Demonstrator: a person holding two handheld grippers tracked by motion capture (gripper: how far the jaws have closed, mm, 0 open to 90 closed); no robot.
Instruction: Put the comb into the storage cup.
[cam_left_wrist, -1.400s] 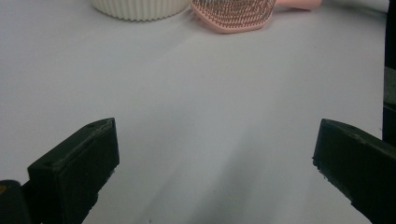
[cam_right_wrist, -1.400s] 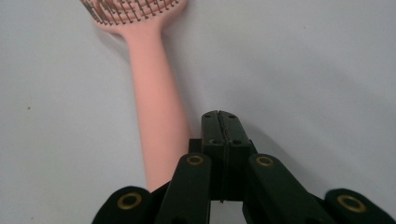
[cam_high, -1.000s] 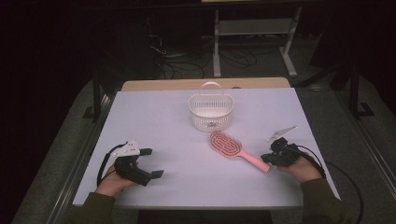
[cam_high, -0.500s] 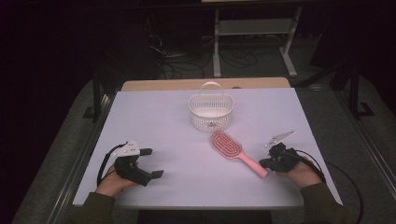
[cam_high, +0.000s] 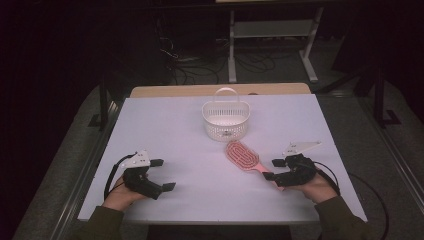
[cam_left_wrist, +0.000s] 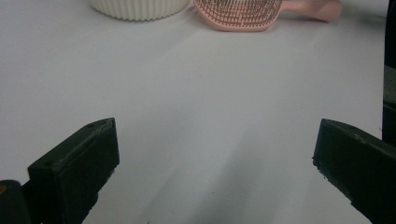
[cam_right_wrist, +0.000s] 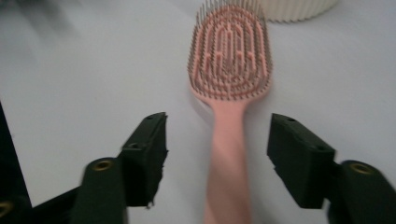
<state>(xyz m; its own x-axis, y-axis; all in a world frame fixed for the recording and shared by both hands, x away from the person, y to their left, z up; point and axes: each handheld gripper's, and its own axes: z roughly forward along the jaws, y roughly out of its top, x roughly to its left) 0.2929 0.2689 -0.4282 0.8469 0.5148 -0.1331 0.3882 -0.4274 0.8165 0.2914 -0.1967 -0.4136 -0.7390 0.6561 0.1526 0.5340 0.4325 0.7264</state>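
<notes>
A pink hairbrush (cam_high: 242, 155) lies bristles-up on the white table (cam_high: 165, 125), with its handle pointing toward my right gripper (cam_high: 272, 169). In the right gripper view the handle of the brush (cam_right_wrist: 231, 51) runs between the jaws of that gripper (cam_right_wrist: 217, 144), with a gap on each side. Those jaws have just been opening and the pads do not press on the handle. My left gripper (cam_high: 163, 174) rests at the table's near left, open and with nothing in it (cam_left_wrist: 215, 154). The brush (cam_left_wrist: 238, 9) shows far ahead of it.
A white ribbed basket (cam_high: 226, 120) with a raised handle stands at the table's middle back, just behind the brush head. It also appears as the basket (cam_left_wrist: 137, 7) and the basket (cam_right_wrist: 299, 9). A metal frame and cables stand on the dark floor beyond the table.
The right gripper's jaws, shut on the brush handle before, now stand apart around it. The right hand has shifted slightly. The left gripper has kept still.
</notes>
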